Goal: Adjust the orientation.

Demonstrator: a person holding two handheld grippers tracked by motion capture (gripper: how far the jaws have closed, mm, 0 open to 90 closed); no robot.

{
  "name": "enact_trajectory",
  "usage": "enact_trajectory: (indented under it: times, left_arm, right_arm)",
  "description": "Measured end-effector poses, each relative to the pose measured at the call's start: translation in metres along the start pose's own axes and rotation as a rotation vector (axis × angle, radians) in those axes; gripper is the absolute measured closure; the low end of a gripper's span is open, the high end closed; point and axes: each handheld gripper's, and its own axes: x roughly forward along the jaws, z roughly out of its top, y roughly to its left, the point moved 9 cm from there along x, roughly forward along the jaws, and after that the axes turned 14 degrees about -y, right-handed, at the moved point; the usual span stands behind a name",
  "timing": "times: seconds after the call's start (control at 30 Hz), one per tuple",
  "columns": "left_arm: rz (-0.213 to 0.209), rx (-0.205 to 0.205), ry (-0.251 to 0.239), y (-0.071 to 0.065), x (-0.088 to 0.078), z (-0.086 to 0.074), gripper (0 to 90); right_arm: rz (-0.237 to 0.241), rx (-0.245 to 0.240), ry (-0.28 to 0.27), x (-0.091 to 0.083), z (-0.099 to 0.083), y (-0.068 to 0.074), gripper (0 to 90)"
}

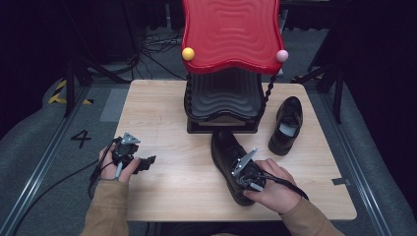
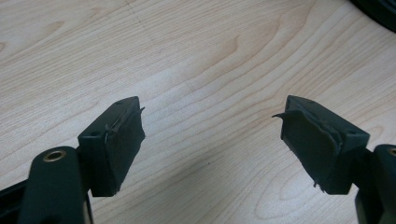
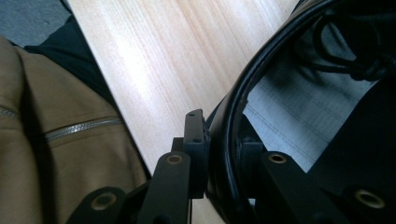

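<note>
A black leather shoe (image 1: 227,153) lies on the wooden table (image 1: 167,187) in front of the rack, toe toward the rack. My right gripper (image 1: 247,178) is shut on the rim of its heel opening; in the right gripper view one jaw sits outside the black shoe rim (image 3: 233,112) and the other inside, over the grey insole (image 3: 299,116). A second black shoe (image 1: 286,125) rests to the right, apart from both grippers. My left gripper (image 1: 147,162) hovers at the table's left front, open, with bare wood (image 2: 210,102) between its pads (image 2: 116,144).
A black wavy shoe rack (image 1: 223,101) with a red top shelf (image 1: 231,32) stands at the table's back centre, with a yellow ball (image 1: 188,53) and a pink ball (image 1: 282,55) at its corners. A tan sleeve (image 3: 56,140) lies close below the right gripper.
</note>
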Motion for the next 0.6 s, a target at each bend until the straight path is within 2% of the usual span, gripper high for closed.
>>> enact_trajectory:
  times: [0.3, 0.43, 0.5, 0.57, 0.6]
  left_arm:
    - [-0.002, -0.002, 0.001, 0.0005, -0.0008, 0.0, 21.7]
    - [-0.007, -0.002, 0.001, -0.0006, 0.0004, 0.0003, 21.7]
    - [-0.007, -0.001, 0.0, -0.0008, 0.0007, 0.0007, 21.7]
    - [-0.005, -0.001, -0.003, -0.0004, 0.0007, 0.001, 21.7]
    - [-0.007, -0.002, 0.0, -0.0005, 0.0006, 0.0008, 21.7]
  right_arm:
    - [0.067, 0.046, 0.005, -0.0049, -0.0021, 0.0065, 82.9]
    - [0.068, 0.045, 0.012, -0.0056, -0.0025, 0.0087, 82.0]
    - [0.073, 0.046, 0.013, -0.0047, -0.0031, 0.0085, 78.6]
    - [0.084, 0.064, -0.008, -0.0069, -0.0014, 0.0087, 73.5]
    - [0.078, 0.051, -0.023, -0.0092, 0.0001, 0.0069, 72.1]
